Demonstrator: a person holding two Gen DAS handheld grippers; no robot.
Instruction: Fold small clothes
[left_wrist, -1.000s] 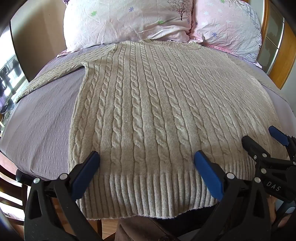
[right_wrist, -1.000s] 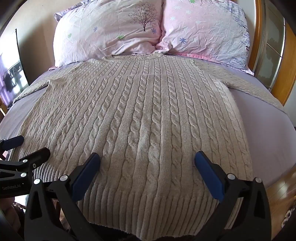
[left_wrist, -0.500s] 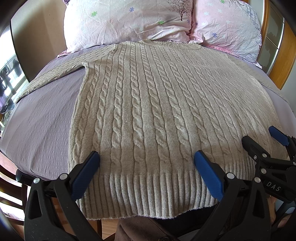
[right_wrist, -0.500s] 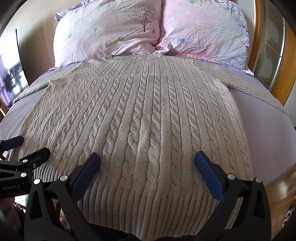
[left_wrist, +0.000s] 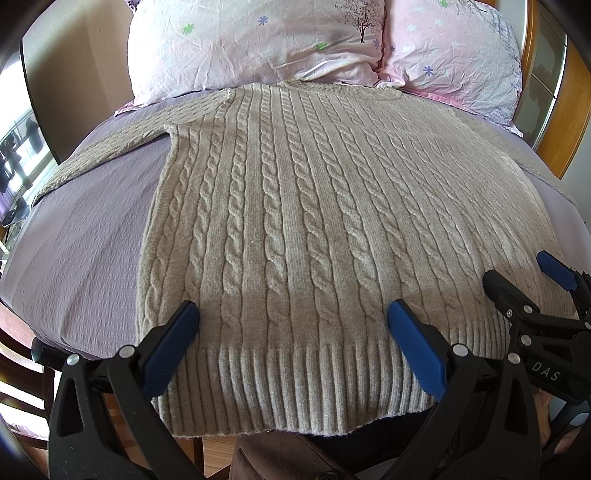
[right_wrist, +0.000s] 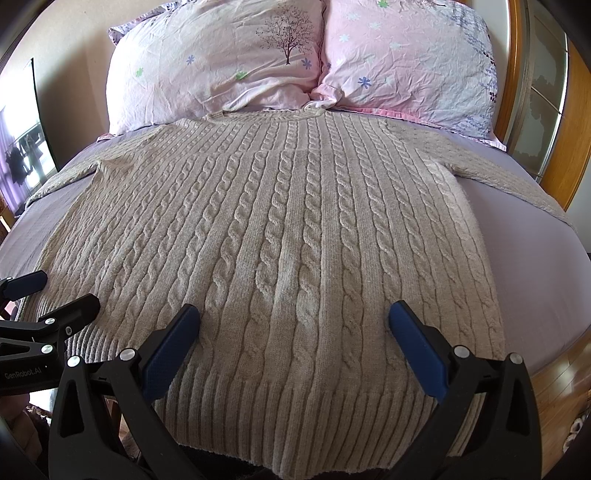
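A: Where does the garment lie, and how do its edges run?

B: The cable-knit sweater (left_wrist: 295, 221) lies flat, front up, on the bed (left_wrist: 85, 251), filling the centre of both views. Its ribbed hem (right_wrist: 295, 417) hangs just over the bed's near edge at the bottom of the frame; its collar touches the pillows (right_wrist: 221, 62) at the top. One sleeve (left_wrist: 110, 147) runs toward the upper left of the left wrist view; the other sleeve (right_wrist: 509, 177) runs toward the right edge of the right wrist view.

A: State of the tongs?

B: The left tongs (left_wrist: 291, 321) are spread wide, blue pads above the knit just beyond the ribbing, gripping nothing. The right tongs (right_wrist: 293, 325) are likewise spread wide and grip nothing. Each appears at the other view's lower side margin, so the two are near one another along the hem.

A: Open room for moving?

B: Bare lilac sheet shows beside the sweater's left side edge (left of the left wrist view) and beside its right side edge (right of the right wrist view). A wooden headboard (right_wrist: 576, 129) bounds the upper right; wood floor (right_wrist: 554, 387) shows at lower right.
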